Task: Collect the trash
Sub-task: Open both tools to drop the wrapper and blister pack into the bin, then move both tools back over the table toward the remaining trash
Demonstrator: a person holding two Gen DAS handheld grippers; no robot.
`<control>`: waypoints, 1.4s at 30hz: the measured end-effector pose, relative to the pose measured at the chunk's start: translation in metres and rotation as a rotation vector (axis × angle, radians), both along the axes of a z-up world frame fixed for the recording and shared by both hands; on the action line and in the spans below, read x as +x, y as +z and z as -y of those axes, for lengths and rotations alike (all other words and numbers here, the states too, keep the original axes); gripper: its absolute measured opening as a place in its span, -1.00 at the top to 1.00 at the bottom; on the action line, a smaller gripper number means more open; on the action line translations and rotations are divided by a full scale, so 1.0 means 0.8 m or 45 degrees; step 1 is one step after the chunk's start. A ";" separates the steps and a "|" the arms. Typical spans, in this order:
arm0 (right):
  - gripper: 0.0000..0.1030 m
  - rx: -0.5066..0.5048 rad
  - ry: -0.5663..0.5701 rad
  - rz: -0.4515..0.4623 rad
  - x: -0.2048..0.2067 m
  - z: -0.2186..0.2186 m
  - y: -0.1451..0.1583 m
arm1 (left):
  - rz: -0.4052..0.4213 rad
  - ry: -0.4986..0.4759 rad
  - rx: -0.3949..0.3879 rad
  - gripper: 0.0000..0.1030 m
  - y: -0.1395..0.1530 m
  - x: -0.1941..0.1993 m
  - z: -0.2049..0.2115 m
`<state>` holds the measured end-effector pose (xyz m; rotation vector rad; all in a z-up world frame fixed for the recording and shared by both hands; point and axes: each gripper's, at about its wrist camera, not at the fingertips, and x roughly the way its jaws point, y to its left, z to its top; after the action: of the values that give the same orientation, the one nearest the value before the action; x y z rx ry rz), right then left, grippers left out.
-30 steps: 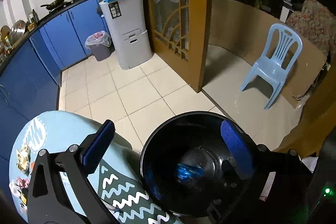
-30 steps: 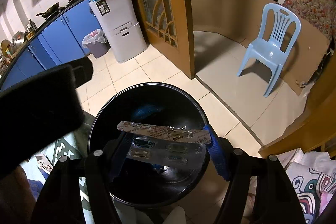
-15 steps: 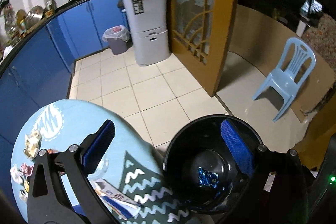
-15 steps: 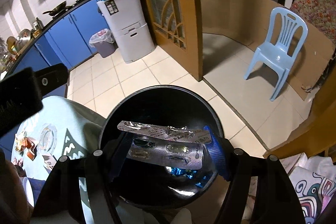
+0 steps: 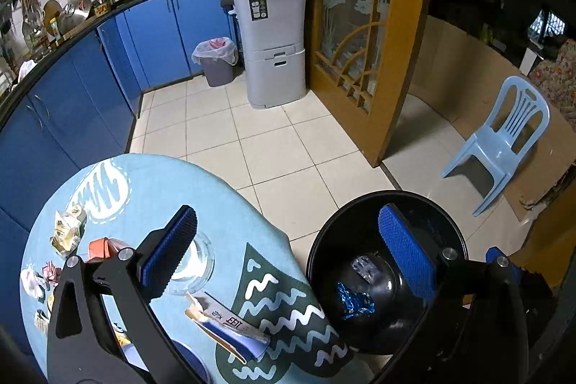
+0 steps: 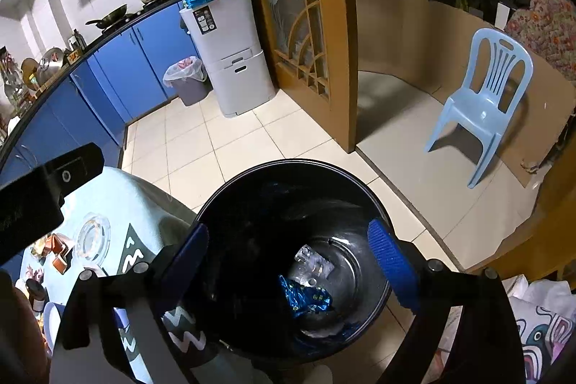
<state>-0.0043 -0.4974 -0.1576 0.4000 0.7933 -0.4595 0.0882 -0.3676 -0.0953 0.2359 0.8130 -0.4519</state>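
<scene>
1. Trash sits at the bottom of the black bin: a silvery blister pack and, touching it on its lower side, a crumpled blue foil wrapper, both in the lower middle of the right wrist view.
2. Right gripper hangs over the bin's mouth with its blue-padded fingers spread wide apart and nothing between them.
3. Left gripper fills the bottom of the left wrist view, jaws likewise wide apart and empty; one finger lies over the table, the other over the bin at lower right.
4. Inside the bin in that view, the blister pack and blue wrapper show just left of the right-hand finger.
5. Round table with a light blue cloth takes the lower left; its cloth edge hangs beside the bin.
6. More scraps lie on the cloth: a long paper packet near the bottom centre, a clear glass dish behind the left finger, an orange box, and crumpled wrappers toward the left edge.
7. Grey lined waste bin stands by the blue cabinets in the upper part of the frame, and a pale blue plastic chair at right.
</scene>
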 end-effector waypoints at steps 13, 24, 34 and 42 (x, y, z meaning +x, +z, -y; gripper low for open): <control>-0.71 -0.007 0.013 0.004 -0.002 -0.014 0.007 | 0.002 0.013 -0.015 -0.93 0.003 -0.006 -0.013; -0.71 -0.027 0.045 0.017 -0.001 -0.037 0.022 | 0.011 0.048 -0.040 -0.93 0.013 -0.009 -0.042; -0.71 -0.056 0.108 0.034 0.000 -0.072 0.037 | 0.018 0.110 -0.071 -0.93 0.024 -0.011 -0.086; -0.71 -0.083 0.166 0.046 0.004 -0.111 0.049 | 0.031 0.167 -0.102 -0.93 0.032 -0.014 -0.132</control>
<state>-0.0009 -0.4084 -0.1184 0.2931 0.7624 -0.3550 0.0769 -0.2617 -0.0695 0.1124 0.7801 -0.3565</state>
